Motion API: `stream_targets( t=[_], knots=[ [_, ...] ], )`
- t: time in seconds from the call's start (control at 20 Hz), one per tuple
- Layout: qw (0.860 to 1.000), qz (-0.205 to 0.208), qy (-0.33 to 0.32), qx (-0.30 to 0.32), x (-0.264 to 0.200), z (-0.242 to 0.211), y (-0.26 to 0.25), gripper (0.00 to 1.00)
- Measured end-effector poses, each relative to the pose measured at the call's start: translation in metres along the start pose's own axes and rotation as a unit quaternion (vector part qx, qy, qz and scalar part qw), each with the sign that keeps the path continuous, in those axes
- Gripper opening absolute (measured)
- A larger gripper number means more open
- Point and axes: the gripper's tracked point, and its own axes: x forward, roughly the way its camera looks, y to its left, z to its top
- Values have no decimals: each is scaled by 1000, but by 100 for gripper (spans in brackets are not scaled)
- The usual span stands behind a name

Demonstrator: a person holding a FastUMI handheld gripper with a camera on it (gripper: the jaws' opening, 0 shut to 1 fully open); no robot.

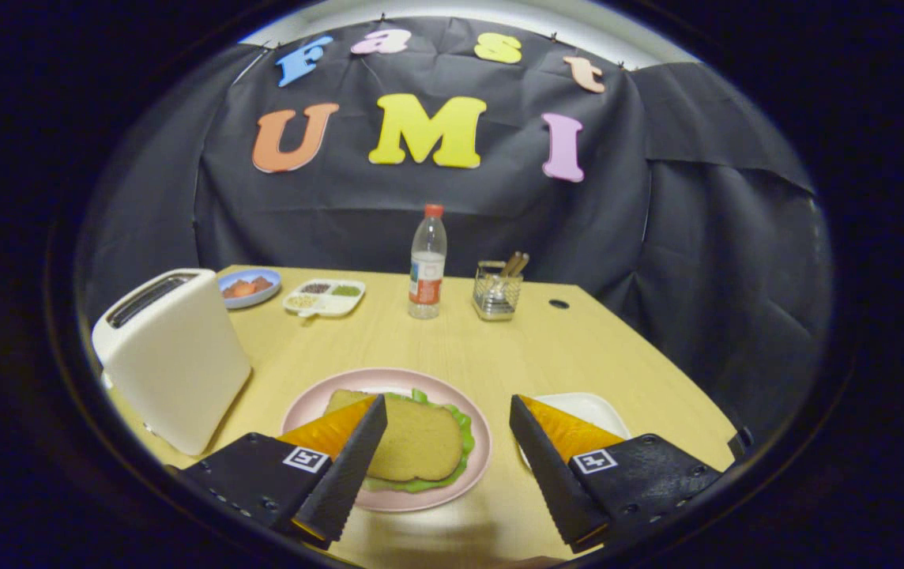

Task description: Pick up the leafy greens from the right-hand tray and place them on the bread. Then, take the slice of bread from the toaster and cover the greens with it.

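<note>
A slice of bread (414,438) lies on top of leafy greens (464,431), whose edges stick out around it, on a pink plate (464,395). The plate sits on the wooden table just ahead of my fingers, partly behind the left one. My gripper (448,415) is open above the table, with nothing held between its fingers. A white toaster (171,356) stands left of the plate, its top slot dark. A white tray (598,407) lies right of the plate, mostly hidden behind the right finger.
At the back of the table stand a clear bottle with a red cap (427,265), a glass holder with utensils (497,292), a white divided dish (325,297) and a blue plate with food (249,286). The table's right edge runs close beyond the white tray.
</note>
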Motion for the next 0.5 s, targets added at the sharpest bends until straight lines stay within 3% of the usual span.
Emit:
stream_targets(
  t=[0.3,0.5],
  knots=[
    [987,29,-154,29,-76,43,4,96],
    [984,23,-176,18,-115,46,-8,95]
  ],
)
